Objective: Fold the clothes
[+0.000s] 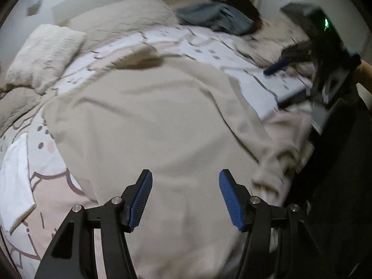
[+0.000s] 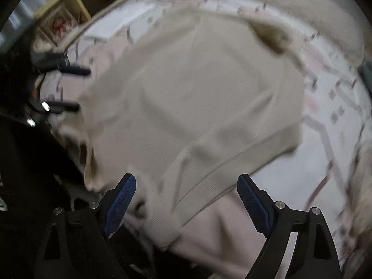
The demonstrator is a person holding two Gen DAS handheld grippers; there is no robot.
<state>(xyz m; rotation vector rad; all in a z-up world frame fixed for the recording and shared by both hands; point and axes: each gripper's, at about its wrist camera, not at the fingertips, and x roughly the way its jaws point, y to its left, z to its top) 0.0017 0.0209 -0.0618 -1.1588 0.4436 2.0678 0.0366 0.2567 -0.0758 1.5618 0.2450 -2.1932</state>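
A beige knit sweater [image 1: 162, 121] lies spread over the bed, neck opening [image 1: 139, 60] at the far side. My left gripper [image 1: 184, 174] hovers over its near hem, blue pads apart, nothing pressed between them. In the right wrist view the same sweater [image 2: 197, 88] fills the middle, and my right gripper [image 2: 186, 179] stands wide open above its lower edge and a ribbed fold. The right gripper [image 1: 276, 67] also shows blurred at the bed's right side in the left wrist view. At the left of the right wrist view the left gripper [image 2: 82, 89] appears open.
The bed carries a white and pink patterned duvet [image 1: 197, 44]. Fluffy cream pillows [image 1: 46, 51] lie at the back left, a grey-blue heap of clothes [image 1: 216, 16] at the back, a white folded cloth [image 1: 14, 181] at the left. A wooden shelf [image 2: 62, 7] stands beside the bed; dark floor [image 1: 337, 162] lies right.
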